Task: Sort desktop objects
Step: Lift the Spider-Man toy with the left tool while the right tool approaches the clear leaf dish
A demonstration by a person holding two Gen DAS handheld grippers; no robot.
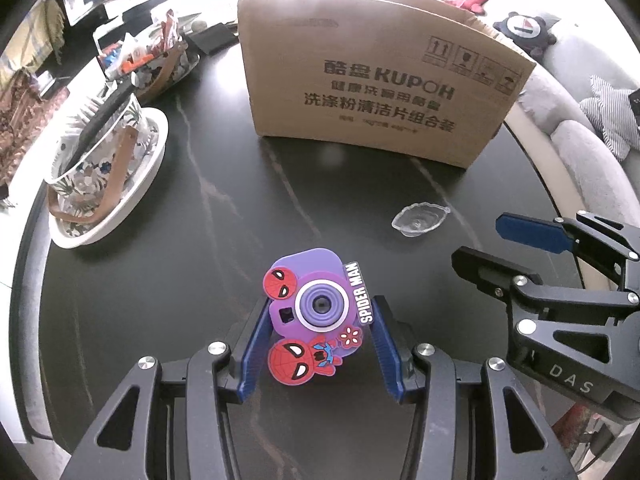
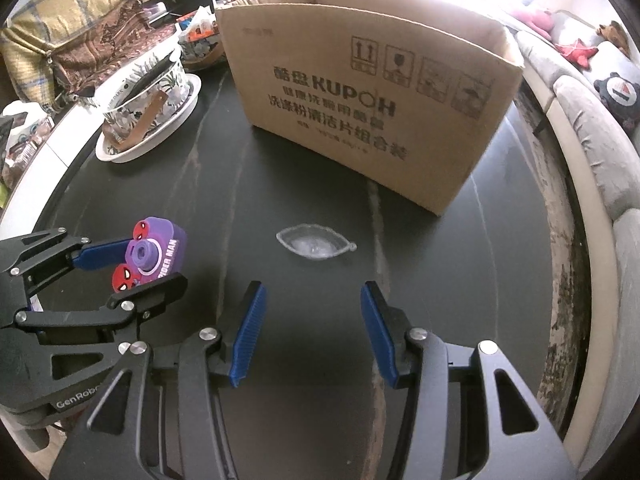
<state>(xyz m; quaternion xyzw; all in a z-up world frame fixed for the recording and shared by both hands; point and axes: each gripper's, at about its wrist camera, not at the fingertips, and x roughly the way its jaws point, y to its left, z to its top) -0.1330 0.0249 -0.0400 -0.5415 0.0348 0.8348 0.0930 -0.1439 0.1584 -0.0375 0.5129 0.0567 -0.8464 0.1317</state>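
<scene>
A purple Spider-Man toy camera (image 1: 316, 304) sits between the blue pads of my left gripper (image 1: 320, 309), which is shut on it, lens facing up. In the right wrist view the same toy camera (image 2: 154, 254) hangs in the left gripper (image 2: 138, 270) just above the dark table (image 2: 312, 360). My right gripper (image 2: 313, 294) stands open over bare table with nothing between its fingers, and it shows at the right of the left wrist view (image 1: 478, 240). A clear leaf-shaped glass dish (image 2: 316, 242) lies just ahead of the right gripper.
An open cardboard box (image 1: 380, 80) stands at the back of the table (image 1: 200, 240). A floral basket (image 1: 96, 152) with tan straps sits on a white plate (image 1: 132, 200) at the left, with a second filled basket (image 1: 160, 60) behind it. A grey sofa (image 2: 592, 128) curves around the right side.
</scene>
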